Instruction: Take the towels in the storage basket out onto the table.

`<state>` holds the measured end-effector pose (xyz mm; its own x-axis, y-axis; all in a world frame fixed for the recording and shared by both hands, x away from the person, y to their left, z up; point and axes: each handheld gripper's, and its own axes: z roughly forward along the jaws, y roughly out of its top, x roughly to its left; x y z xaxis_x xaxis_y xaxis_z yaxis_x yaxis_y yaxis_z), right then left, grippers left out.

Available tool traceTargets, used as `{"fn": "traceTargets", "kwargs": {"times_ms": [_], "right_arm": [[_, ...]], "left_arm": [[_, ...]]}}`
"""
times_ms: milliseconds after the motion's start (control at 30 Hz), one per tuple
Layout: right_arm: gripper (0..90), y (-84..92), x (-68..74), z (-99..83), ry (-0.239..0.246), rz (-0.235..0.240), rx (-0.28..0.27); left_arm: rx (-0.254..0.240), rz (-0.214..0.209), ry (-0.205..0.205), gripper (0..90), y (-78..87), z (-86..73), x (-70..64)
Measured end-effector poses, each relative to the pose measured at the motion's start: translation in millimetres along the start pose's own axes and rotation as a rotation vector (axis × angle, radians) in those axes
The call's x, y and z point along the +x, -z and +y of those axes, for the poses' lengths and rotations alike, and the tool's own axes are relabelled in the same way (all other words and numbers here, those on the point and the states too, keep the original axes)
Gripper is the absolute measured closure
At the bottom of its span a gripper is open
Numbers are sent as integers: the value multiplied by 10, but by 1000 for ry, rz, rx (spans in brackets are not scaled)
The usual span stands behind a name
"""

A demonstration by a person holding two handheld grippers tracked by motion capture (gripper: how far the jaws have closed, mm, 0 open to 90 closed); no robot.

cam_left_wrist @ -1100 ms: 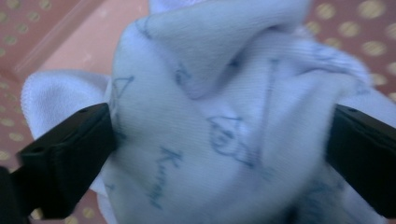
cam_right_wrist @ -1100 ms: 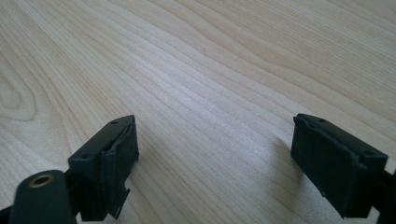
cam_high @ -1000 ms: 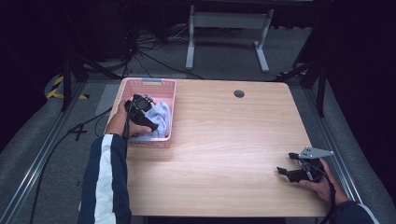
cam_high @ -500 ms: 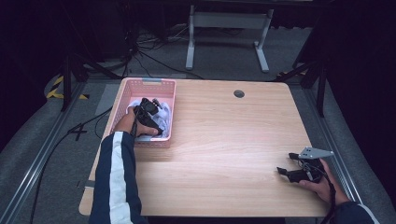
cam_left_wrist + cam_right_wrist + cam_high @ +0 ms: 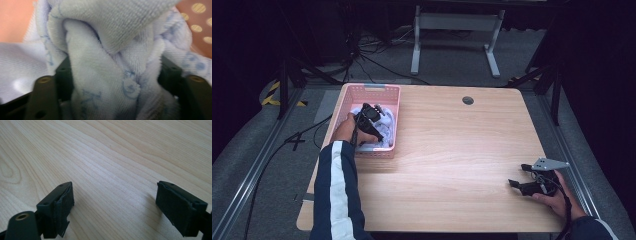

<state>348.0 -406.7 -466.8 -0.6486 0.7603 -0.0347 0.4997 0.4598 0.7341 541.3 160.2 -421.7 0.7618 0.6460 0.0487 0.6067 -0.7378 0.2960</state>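
High view: the left gripper [image 5: 371, 116] has sunk deeper into the pink basket [image 5: 346, 98] at ten o'clock on the worktop [image 5: 452, 150]; the right gripper [image 5: 524, 184], at four o'clock, is unmoved.

Left gripper view: jaws, just closing, clench the pale-blue towel [image 5: 105, 65].

Right gripper view: jaws spread, released.

The pink basket [image 5: 370, 122] sits at the far left of the wooden table [image 5: 452, 150]. Its walls stand all around the soft blue cloth [image 5: 110, 62], so a hand can only get in from the top. The left gripper [image 5: 371, 116] is down in there. The big middle of the table is bare, with lots of room. The right gripper [image 5: 524, 182] rests near the right edge.
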Motion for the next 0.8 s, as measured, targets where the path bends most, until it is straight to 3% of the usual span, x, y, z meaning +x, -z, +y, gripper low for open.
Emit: {"fn": "traceTargets", "kwargs": {"times_ms": [200,300,433,533,567,633,667,800], "right_arm": [[149,3,0,-2,4,1,2],[149,3,1,-3,3,2,1],[149,7,5,-5,0,4,1],[149,7,5,-6,0,4,0],[149,5,7,-6,-1,3,-1],[149,6,7,-7,-1,3,-1],[149,8,7,-6,-1,4,1],[149,8,7,-8,0,3,0]], "left_arm": [[17,92,-28,475,65,31,-87],[-8,126,-25,497,82,10,-93],[-60,165,6,513,133,-29,-107],[-131,207,45,516,238,-68,-89],[-157,225,59,518,285,-78,-85],[-194,221,69,520,392,-92,-68],[-223,259,73,521,492,-97,-71],[-273,274,80,523,751,-93,-78]]}}
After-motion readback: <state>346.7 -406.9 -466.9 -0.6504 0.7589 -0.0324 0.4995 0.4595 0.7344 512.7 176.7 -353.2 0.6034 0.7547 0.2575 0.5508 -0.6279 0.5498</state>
